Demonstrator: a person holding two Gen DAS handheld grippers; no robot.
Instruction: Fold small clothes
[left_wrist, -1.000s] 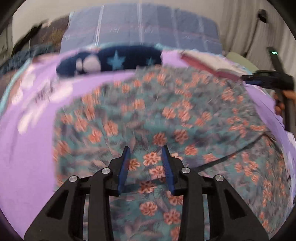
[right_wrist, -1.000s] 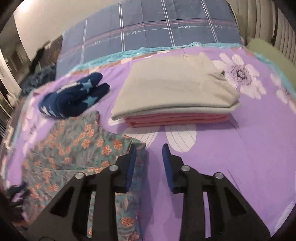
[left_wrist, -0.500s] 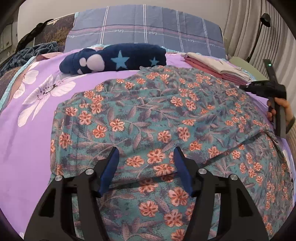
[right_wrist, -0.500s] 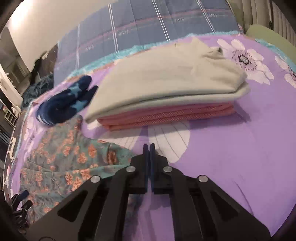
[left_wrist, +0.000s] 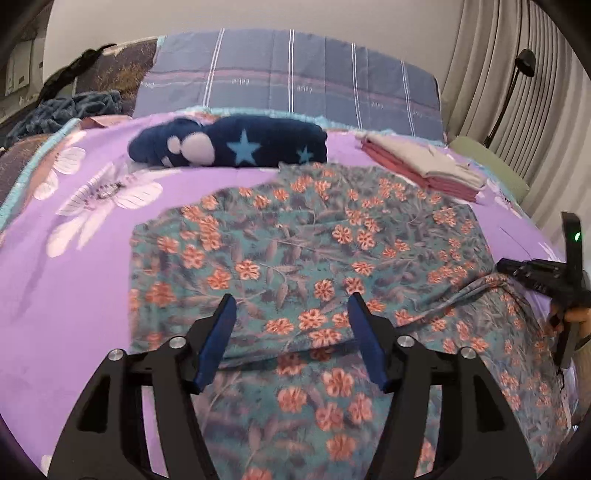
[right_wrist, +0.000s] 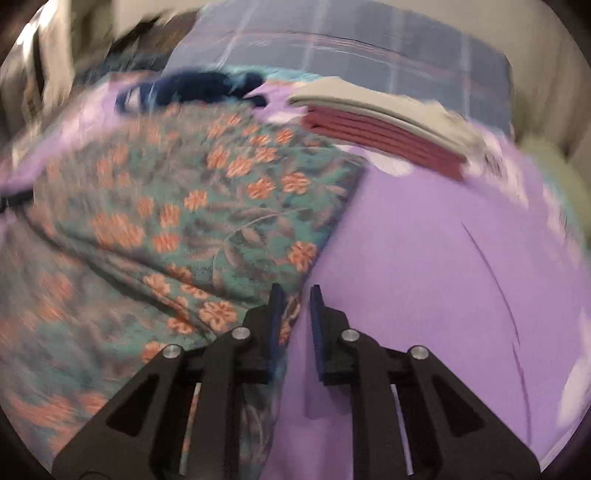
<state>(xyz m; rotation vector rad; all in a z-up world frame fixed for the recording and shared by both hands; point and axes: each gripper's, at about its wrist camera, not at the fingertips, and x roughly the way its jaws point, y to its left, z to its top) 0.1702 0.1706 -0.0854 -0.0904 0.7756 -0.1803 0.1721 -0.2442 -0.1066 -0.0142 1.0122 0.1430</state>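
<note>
A teal garment with orange flowers lies spread on the purple floral bedsheet, its far part folded over the near part. My left gripper hovers over the garment's near middle, its jaws opening wide with nothing gripped between them. In the right wrist view, which is blurred, the garment fills the left half. My right gripper is at its right edge, jaws opening by a narrow gap that shows only purple sheet. The right gripper also shows at the garment's right side, held by a hand.
A folded stack of grey and pink clothes sits at the far right of the bed. A rolled navy fleece with stars lies at the far middle, before a plaid pillow. Curtains and a lamp stand at the right.
My left jaws spread wide and drew back from the garment. My right gripper shut, then parted slightly, and swept toward the garment's right edge, blurring its view.
</note>
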